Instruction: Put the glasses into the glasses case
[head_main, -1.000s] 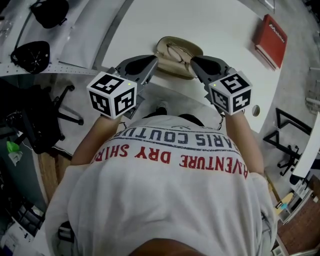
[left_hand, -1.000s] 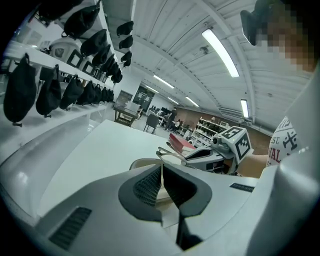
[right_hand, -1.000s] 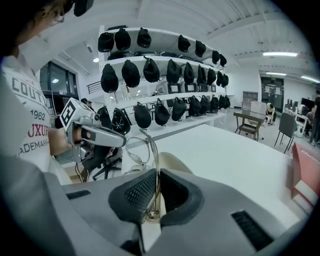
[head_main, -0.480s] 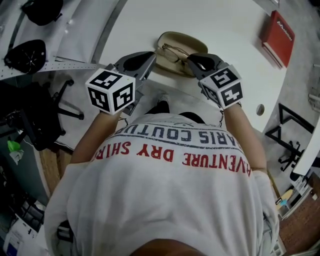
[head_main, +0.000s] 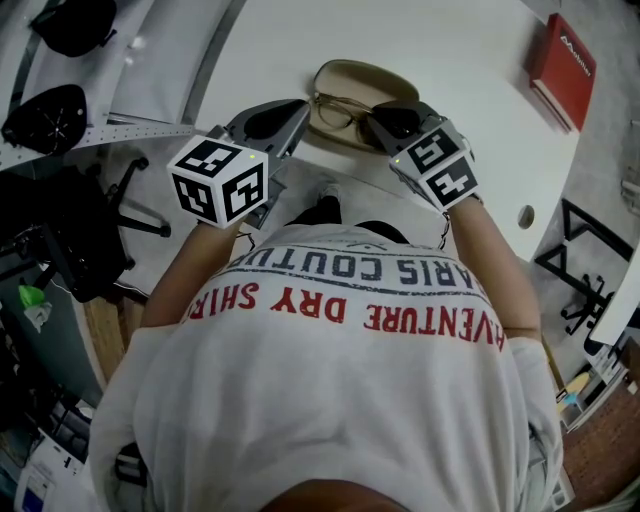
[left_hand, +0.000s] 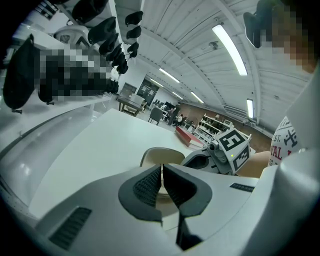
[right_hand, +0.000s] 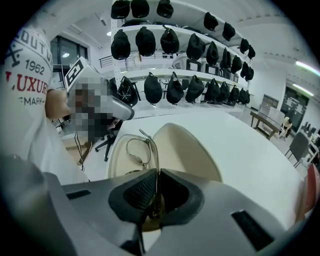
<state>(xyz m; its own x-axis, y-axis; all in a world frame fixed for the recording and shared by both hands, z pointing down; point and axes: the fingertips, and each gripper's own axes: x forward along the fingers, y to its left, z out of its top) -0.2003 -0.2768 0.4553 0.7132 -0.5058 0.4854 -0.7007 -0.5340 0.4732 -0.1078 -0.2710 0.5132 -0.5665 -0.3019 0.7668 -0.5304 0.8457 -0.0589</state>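
1. The thin metal-framed glasses (head_main: 340, 108) sit low in the open beige glasses case (head_main: 362, 72) on the white table (head_main: 450, 60).
2. The right gripper (head_main: 385, 118) has its jaws squeezed tight on one side arm of the glasses.
3. The left gripper (head_main: 297, 115) has its jaws closed together on nothing, beside the case's edge.
4. In the head view, the right gripper hides one end of the glasses.
5. A second ago the glasses and both grippers were higher.

You wear a white, short-sleeved T-shirt (head_main: 320, 400) with red and dark blue block lettering across it. Beyond that lettering, your left claw (left_hand: 162, 169) and right claw (right_hand: 157, 176) are smooth grey moulded shells with dark ribbed pads (left_hand: 147, 186). Each carries a white cube (head_main: 220, 183) printed with black square markers, with a small green light at its edge.
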